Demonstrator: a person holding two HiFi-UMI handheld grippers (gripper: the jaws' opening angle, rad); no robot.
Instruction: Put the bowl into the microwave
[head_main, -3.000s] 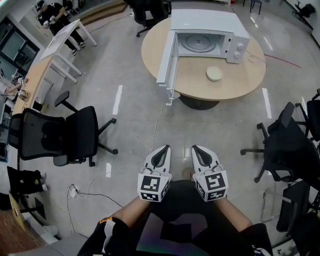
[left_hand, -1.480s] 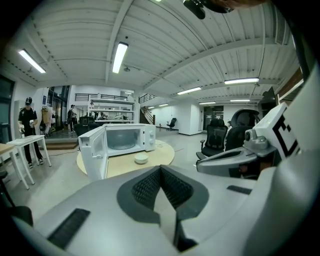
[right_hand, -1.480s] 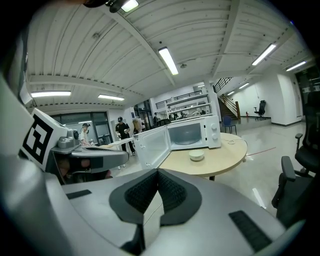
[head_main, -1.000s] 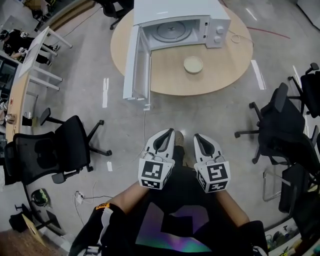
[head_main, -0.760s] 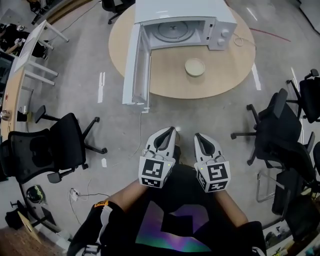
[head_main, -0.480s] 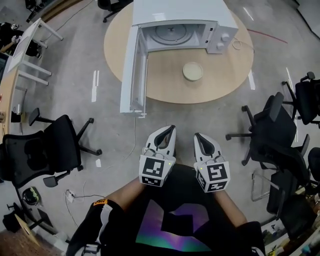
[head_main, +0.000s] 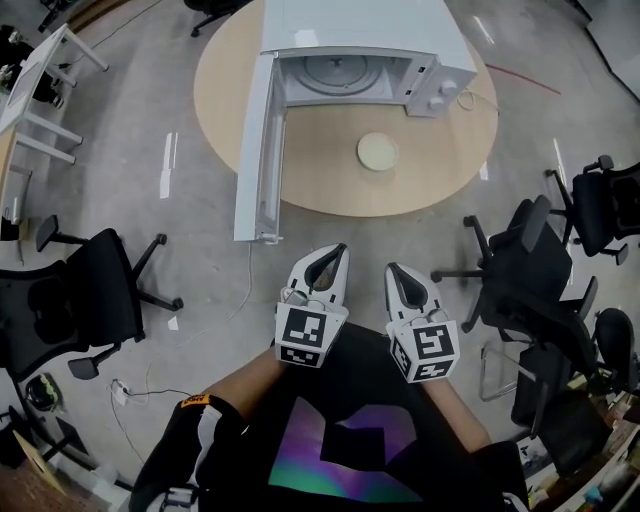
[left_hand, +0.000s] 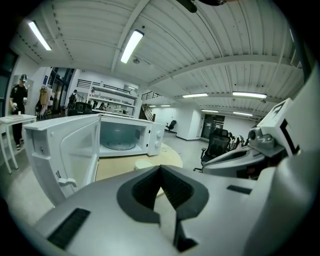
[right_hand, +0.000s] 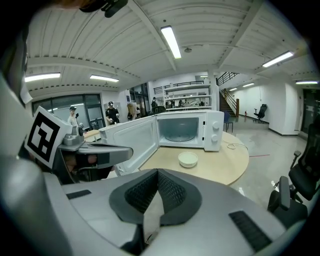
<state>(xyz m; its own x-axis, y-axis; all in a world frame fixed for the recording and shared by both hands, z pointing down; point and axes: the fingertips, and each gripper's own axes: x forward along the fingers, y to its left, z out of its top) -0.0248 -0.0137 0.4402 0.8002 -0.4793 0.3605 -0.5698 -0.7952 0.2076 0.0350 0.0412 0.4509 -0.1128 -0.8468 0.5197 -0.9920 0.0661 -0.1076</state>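
The round tabletop (head_main: 320, 185) stands well ahead of both tools, the microwave (head_main: 350, 40) at its far side, door (head_main: 258, 150) swung open ahead-left of the left tool (head_main: 336, 250). The bowl (head_main: 378, 152) sits short of the cavity, almost dead ahead of the right tool (head_main: 393, 270), the nearer one. Both tools are pinched together, empty. The right gripper view shows the bowl's shallow side; in the head view it is only a disc

The left hand-held gripper (head_main: 338, 250) and the right hand-held gripper (head_main: 391, 269) are white, with dark ribbed pads (left_hand: 179, 191) and a black-and-white marker cube (head_main: 303, 338) each. The person wears a black shirt (head_main: 300, 470) (iridescent print in front).
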